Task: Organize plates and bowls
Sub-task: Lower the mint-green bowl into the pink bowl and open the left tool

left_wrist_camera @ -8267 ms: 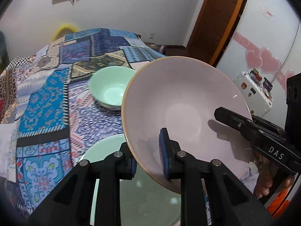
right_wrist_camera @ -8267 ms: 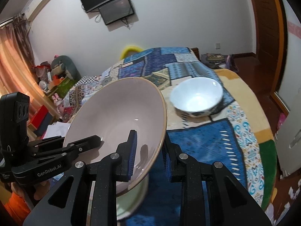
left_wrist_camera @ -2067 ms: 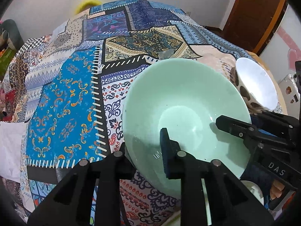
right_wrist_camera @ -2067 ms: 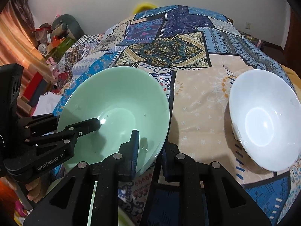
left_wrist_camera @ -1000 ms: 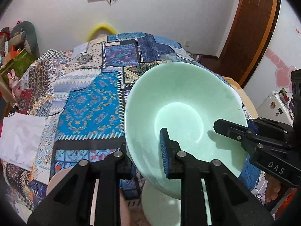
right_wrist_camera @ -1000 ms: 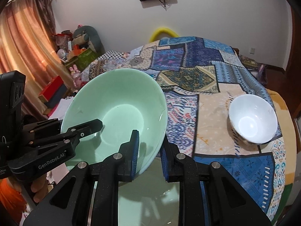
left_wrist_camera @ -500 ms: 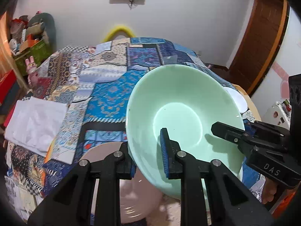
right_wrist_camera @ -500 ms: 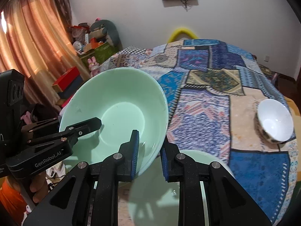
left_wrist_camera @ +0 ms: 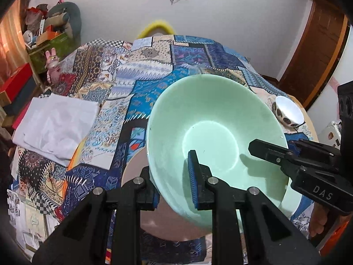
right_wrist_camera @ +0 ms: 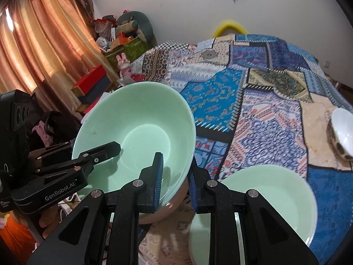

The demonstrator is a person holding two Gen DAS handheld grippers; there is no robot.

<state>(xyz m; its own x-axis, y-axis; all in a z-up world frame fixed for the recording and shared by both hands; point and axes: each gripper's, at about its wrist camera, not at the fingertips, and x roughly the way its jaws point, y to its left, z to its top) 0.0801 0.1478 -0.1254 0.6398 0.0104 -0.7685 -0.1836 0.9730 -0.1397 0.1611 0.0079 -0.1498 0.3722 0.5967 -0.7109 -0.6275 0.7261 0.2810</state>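
A mint green bowl (left_wrist_camera: pixel 211 130) is held in the air by both grippers. My left gripper (left_wrist_camera: pixel 174 183) is shut on its near left rim. My right gripper (right_wrist_camera: pixel 175 181) is shut on its near right rim (right_wrist_camera: pixel 141 132). The right gripper also shows in the left wrist view (left_wrist_camera: pixel 286 154), the left gripper in the right wrist view (right_wrist_camera: pixel 97 154). Under the bowl sits a pink bowl (left_wrist_camera: pixel 136 172), also seen in the right wrist view (right_wrist_camera: pixel 169 207). A mint green plate (right_wrist_camera: pixel 264 201) lies to its right. A small white bowl (left_wrist_camera: pixel 286 112) stands at the table's far right (right_wrist_camera: pixel 342 130).
The table wears a patchwork cloth (left_wrist_camera: pixel 158 70). A folded white cloth (left_wrist_camera: pixel 53 123) lies at its left. Boxes and toys (right_wrist_camera: pixel 119 46) and a curtain (right_wrist_camera: pixel 44 44) stand left of the table. A wooden door (left_wrist_camera: pixel 317 44) is at the far right.
Both grippers carried the green bowl to the left, away from the white bowl. It now hangs over the pink bowl, with the green plate off to the right.
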